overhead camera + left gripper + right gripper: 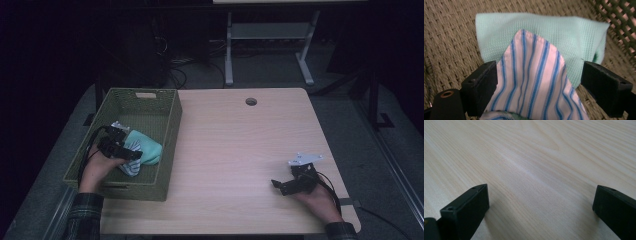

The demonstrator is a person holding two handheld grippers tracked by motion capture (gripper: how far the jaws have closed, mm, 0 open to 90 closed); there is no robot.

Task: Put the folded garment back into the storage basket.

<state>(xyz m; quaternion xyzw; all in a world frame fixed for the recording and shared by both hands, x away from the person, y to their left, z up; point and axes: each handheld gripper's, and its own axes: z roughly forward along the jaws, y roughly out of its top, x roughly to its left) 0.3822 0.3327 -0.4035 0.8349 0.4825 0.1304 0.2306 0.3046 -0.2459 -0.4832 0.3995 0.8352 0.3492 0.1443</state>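
A green woven basket (172,131) stands at the table's left side. Inside it lies a mint-green cloth (149,147) (554,32), and a white cloth with blue stripes (131,168) (531,72) lies partly over it. My left gripper (132,155) (539,80) is down in the basket with its jaws wide apart. The striped cloth lies between them, brushing the left jaw, and is not pinched. Near the table's front right edge my right gripper (278,184) (541,197) rests low over bare wood, open, with nothing between its jaws.
The light wooden table (235,150) has a round cable hole (251,101) near its far edge. Behind the table stand a white desk frame (229,55) and cables on the dark floor. The basket's walls enclose the left gripper closely.
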